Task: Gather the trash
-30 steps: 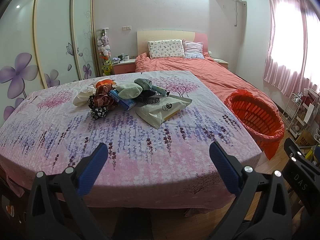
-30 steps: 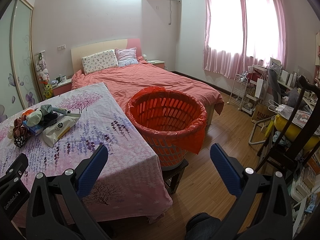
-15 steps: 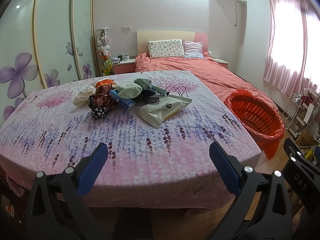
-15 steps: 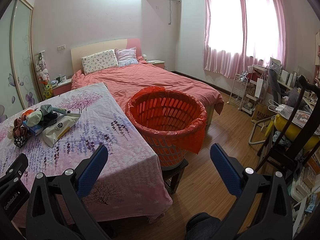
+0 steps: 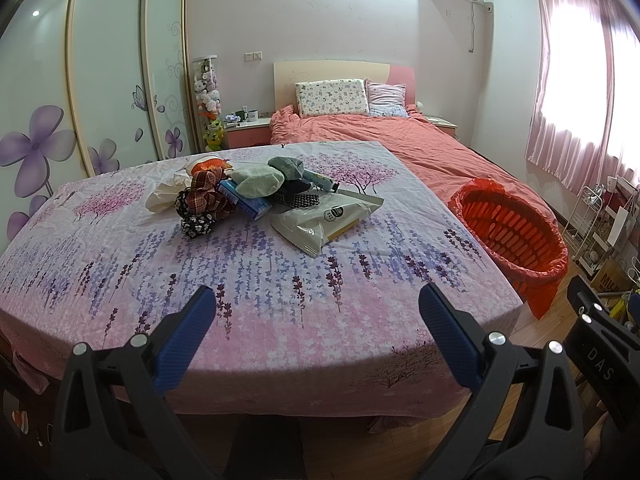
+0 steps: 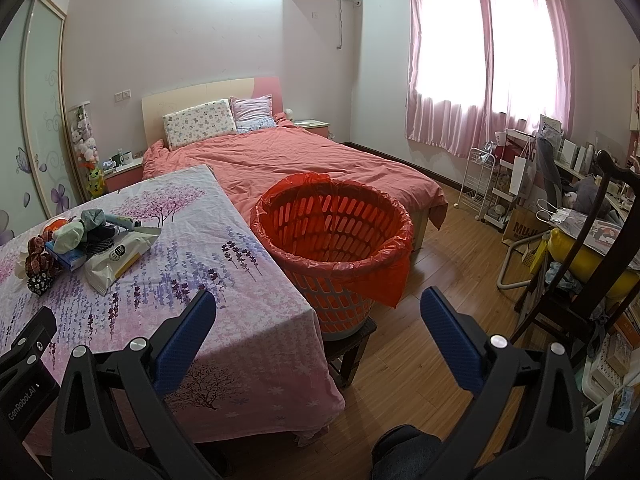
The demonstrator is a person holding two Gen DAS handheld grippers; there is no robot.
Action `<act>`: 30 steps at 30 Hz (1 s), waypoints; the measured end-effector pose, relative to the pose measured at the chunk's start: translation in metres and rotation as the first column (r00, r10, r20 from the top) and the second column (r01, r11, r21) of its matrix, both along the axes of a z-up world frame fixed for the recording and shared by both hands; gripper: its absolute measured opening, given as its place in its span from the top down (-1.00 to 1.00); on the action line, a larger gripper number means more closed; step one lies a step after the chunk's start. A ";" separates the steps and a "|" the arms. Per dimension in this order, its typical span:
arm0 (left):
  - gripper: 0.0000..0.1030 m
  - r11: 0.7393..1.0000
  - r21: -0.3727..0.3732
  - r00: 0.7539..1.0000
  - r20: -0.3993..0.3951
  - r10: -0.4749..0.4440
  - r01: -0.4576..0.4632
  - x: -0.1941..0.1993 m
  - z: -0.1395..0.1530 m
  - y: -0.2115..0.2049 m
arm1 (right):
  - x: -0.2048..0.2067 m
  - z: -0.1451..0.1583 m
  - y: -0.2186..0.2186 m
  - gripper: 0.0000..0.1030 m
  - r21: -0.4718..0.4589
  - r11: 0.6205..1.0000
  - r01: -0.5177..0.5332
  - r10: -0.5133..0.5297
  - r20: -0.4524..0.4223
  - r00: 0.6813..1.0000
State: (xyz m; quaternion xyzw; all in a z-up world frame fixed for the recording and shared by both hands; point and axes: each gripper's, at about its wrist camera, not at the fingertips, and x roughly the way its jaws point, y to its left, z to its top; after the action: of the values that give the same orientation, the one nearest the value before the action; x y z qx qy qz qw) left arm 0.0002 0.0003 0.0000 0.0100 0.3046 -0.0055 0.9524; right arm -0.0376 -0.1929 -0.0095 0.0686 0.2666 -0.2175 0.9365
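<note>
Two grippers hang at the near edge of a counter draped in a pink and lavender flower-print cloth [image 5: 280,280], both with jaws spread wide and nothing between them. The left gripper [image 5: 316,320] sits over the cloth's front edge, facing the heap of trash; the right gripper [image 6: 318,322] sits off the counter's right corner, facing a round orange slatted plastic basket lined with a red plastic bag [image 6: 340,248].

The trash lies in a cluster on the far half of the counter, well apart from both grippers. Nearest the front is a flat white plastic wipes packet with a yellow strip [image 5: 324,216]. Just behind and left of it are a blue rectangular box [image 5: 246,200], a pale green crumpled cloth [image 5: 260,182], a grey-green wad [image 5: 286,166] and a dark patterned fabric band [image 5: 298,200]. At the left of the heap are a red plaid fabric scrunchie [image 5: 206,196], a black floral scrunchie [image 5: 198,226] and a crumpled cream paper piece [image 5: 164,198].

The basket stands on a dark low stool [image 6: 352,340] just beside the counter's right side, between it and a bed with a salmon-red cover [image 6: 304,164].
</note>
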 end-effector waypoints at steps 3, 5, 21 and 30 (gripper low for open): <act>-0.92 1.000 -0.001 1.000 0.000 0.000 0.000 0.000 0.000 0.000 | 0.000 0.000 0.000 -0.96 0.000 1.000 0.000 0.000 0.000 1.000; -0.92 1.000 -0.001 1.000 0.000 0.000 0.000 0.000 0.000 0.000 | 0.000 0.000 0.000 -0.96 0.000 1.000 0.000 0.000 0.000 1.000; -0.92 1.000 0.001 1.000 0.000 0.002 -0.002 0.000 0.000 0.000 | 0.001 0.001 0.001 -0.96 -0.002 1.000 -0.002 0.002 0.001 1.000; -0.92 0.999 -0.005 0.999 0.010 0.050 -0.050 0.007 0.000 0.020 | 0.011 0.004 0.009 -0.96 0.000 0.999 -0.042 0.042 0.010 0.999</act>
State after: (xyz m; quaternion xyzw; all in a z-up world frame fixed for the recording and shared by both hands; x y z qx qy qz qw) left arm 0.0069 0.0206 -0.0002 0.0001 0.2999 0.0177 0.9538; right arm -0.0267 -0.1837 -0.0059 0.0643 0.2633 -0.1974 0.9421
